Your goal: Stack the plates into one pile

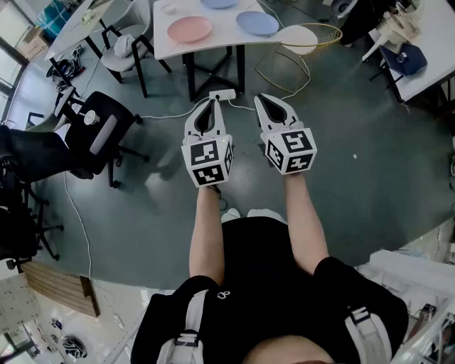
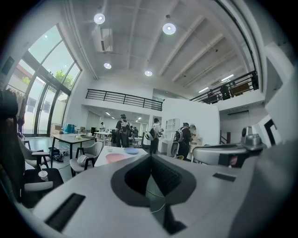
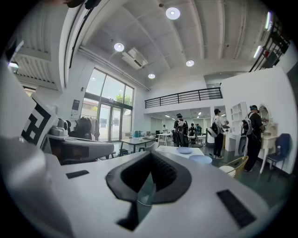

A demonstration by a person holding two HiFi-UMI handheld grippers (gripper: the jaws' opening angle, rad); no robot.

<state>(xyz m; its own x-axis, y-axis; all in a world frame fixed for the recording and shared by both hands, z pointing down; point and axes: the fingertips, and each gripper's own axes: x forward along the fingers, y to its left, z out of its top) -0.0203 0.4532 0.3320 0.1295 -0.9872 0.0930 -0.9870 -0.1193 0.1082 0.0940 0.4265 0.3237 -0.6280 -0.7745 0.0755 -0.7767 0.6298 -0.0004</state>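
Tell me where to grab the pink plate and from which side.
Grip the pink plate by its near rim, coming in low from this side of the white table. It lies flat and shallow, so probably only the rim offers a hold, and that part is nearest the table's front edge.

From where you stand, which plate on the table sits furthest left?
The pink plate, front left on the white table. The others are blue: the near blue plate lies to its right, the far blue plate behind them.
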